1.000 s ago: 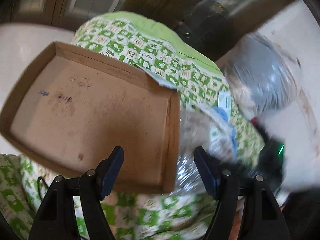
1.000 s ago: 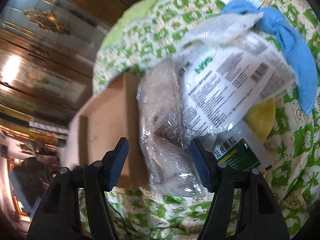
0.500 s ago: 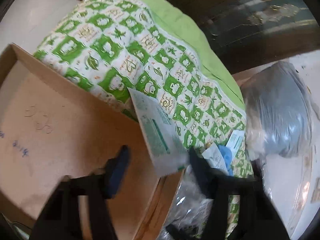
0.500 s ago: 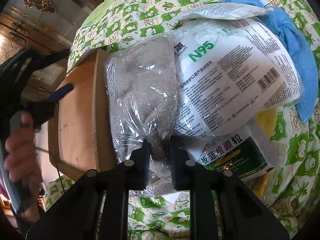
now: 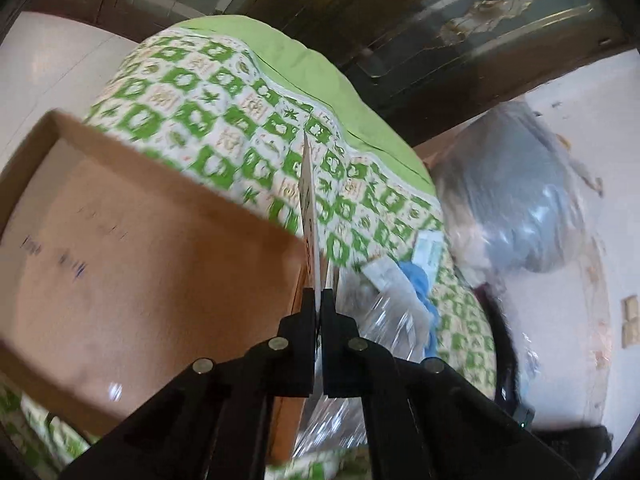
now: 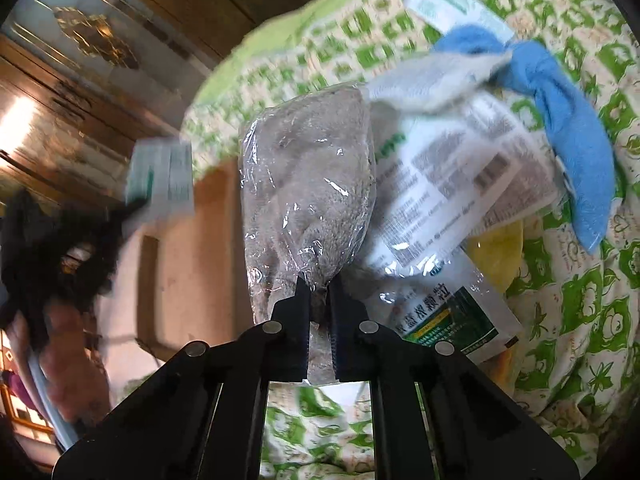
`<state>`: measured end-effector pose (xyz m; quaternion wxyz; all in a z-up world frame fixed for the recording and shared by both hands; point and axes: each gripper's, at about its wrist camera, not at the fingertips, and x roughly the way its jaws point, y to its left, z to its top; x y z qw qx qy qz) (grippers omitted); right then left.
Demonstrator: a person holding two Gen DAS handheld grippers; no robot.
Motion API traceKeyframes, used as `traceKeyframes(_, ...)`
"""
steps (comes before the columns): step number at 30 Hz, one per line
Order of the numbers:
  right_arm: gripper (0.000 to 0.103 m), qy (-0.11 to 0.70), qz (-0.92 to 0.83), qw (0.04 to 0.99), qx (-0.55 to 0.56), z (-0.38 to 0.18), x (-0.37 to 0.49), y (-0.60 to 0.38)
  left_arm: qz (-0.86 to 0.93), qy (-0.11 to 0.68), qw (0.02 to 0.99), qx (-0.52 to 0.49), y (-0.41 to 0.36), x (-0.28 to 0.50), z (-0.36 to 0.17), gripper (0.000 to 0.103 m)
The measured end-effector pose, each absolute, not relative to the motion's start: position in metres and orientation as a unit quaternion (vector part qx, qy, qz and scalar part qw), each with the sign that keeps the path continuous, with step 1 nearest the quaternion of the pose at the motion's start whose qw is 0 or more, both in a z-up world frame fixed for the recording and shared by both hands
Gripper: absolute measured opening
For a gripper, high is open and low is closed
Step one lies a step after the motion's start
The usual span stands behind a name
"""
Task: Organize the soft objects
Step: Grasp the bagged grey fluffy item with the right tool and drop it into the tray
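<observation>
My left gripper [image 5: 320, 300] is shut on a thin white and green packet [image 5: 309, 208], seen edge-on, held over the right wall of the cardboard tray [image 5: 160, 264]. The same packet [image 6: 160, 180] shows at the left in the right wrist view. My right gripper [image 6: 319, 284] is shut on a grey plush item in clear plastic wrap [image 6: 308, 196] and holds it up beside the tray [image 6: 192, 264]. A mask packet [image 6: 448, 184], a blue cloth [image 6: 572, 120], a green sachet [image 6: 448, 312] and a yellow item [image 6: 500, 252] lie in a pile to the right.
Everything rests on a green and white patterned quilt [image 5: 224, 128]. A large grey bundle in clear plastic [image 5: 516, 216] sits at the right. Dark wooden cabinets [image 6: 80, 60] stand behind. A white packet [image 5: 428, 248] lies farther on the quilt.
The left gripper has closed on the thin packet and lifted it on edge. The right gripper, closed half a second ago, has raised the wrapped grey plush off the pile.
</observation>
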<state>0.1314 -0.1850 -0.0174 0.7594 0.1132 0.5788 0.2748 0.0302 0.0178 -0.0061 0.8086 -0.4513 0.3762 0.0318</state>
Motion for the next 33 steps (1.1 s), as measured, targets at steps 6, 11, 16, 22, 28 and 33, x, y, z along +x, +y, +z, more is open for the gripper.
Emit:
traceKeyframes(6,0.007,0.491,0.330,0.796,0.132,0.033,0.108,-0.179,0.060,0.348,0.810,-0.468,0.044,-0.046,-0.011,0.000)
traceKeyframes(11,0.007,0.521,0.377,0.757,0.114,0.036,0.101,-0.112,0.051,0.339,0.788,-0.512,0.074,-0.057,-0.036,0.000)
traceKeyframes(16,0.007,0.570,0.339,0.747,0.052,-0.011,0.100,-0.048,0.063,0.376,0.772,-0.509,0.076,-0.049,-0.055,0.000)
traceKeyframes(22,0.007,0.611,0.257,0.749,0.003,-0.048,0.115,-0.069,0.036,0.395,0.784,-0.478,0.059,-0.037,-0.050,0.000)
traceKeyframes(28,0.007,0.609,0.246,0.754,-0.016,-0.044,0.115,-0.080,0.077,0.430,0.779,-0.450,0.059,-0.039,-0.062,0.000)
traceKeyframes(33,0.013,0.601,0.284,0.747,0.012,-0.046,0.105,-0.079,0.110,0.419,0.789,-0.436,0.059,-0.043,-0.056,0.006)
